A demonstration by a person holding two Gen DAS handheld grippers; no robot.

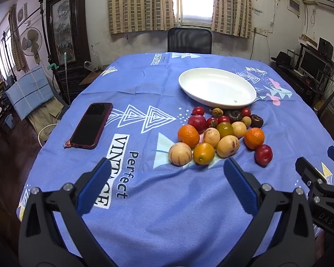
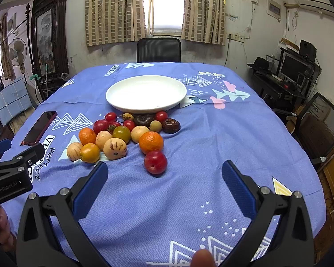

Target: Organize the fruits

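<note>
A pile of mixed fruit [image 1: 220, 133] [image 2: 122, 135] lies on the blue tablecloth in front of an empty white oval plate [image 1: 217, 86] [image 2: 145, 93]. The pile holds two oranges, pale striped melons, small red tomatoes and dark fruits. A red plum [image 2: 155, 162] [image 1: 263, 154] lies nearest, apart at the pile's right. My left gripper [image 1: 167, 169] stands open above the cloth, short of the pile and left of it. Just before the plum my right gripper [image 2: 164, 171] hangs open too. Neither holds anything. Each gripper shows at the edge of the other's view.
A dark phone in a red case [image 1: 91, 125] [image 2: 40, 127] lies on the cloth to the left of the fruit. A black chair [image 1: 189, 40] stands behind the table's far edge. A desk with monitors [image 2: 294, 71] and another chair [image 2: 322, 131] stand at the right.
</note>
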